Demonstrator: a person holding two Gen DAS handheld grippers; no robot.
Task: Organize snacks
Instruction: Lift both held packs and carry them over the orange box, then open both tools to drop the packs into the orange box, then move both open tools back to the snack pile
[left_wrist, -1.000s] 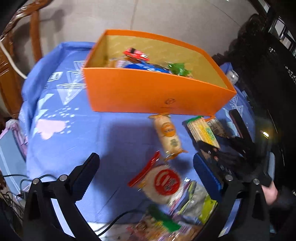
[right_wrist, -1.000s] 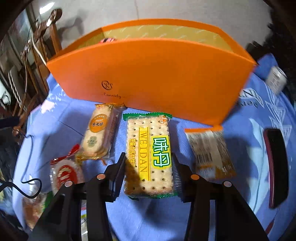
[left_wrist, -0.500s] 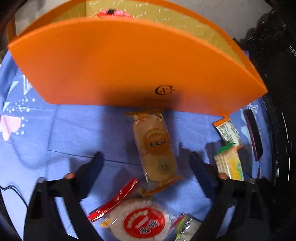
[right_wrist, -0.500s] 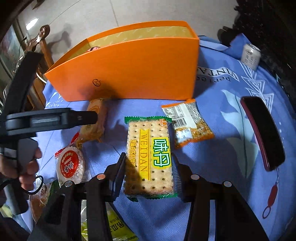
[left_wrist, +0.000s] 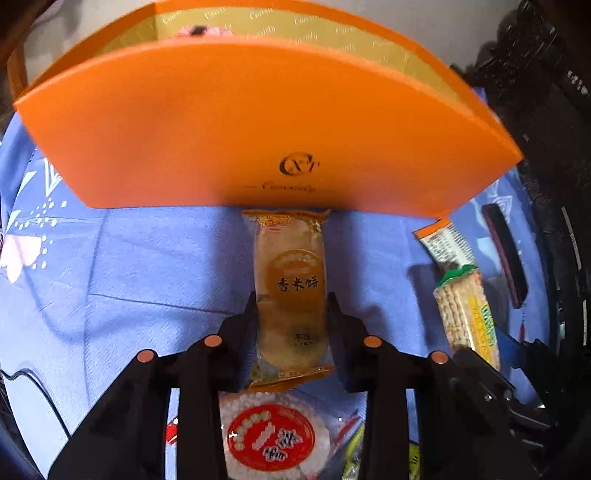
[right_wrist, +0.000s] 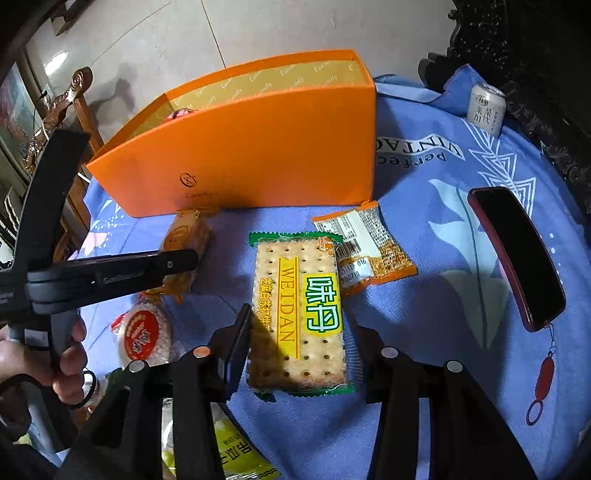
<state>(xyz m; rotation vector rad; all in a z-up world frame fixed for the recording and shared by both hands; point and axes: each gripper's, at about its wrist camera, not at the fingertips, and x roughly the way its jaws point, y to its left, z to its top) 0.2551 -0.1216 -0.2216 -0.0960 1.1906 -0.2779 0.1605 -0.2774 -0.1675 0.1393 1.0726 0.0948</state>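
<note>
An amber rice cracker pack (left_wrist: 291, 273) lies on the blue cloth just in front of the orange box (left_wrist: 258, 129). My left gripper (left_wrist: 291, 306) points down over it, its jaws closing, and both pads touch the pack's long sides. From the right wrist view the left gripper (right_wrist: 184, 258) reaches in from the left onto that pack (right_wrist: 184, 236). My right gripper (right_wrist: 297, 314) is shut on a WEIDAN soda cracker pack (right_wrist: 299, 310), gripped by its near half. The box (right_wrist: 258, 158) stands open at the top with snacks inside, mostly hidden.
A round rice cake pack (left_wrist: 271, 439) with a red label lies just under my left gripper. An orange-edged small packet (right_wrist: 365, 247), a dark red phone (right_wrist: 517, 254) and a white can (right_wrist: 485, 107) sit to the right. A yellow-green packet (right_wrist: 236, 454) lies nearest; a wooden chair (right_wrist: 62, 107) stands at left.
My left gripper came forward and down over the amber pack and its wide-open jaws closed in on it. The right gripper drew back from the box, still holding the cracker pack.
</note>
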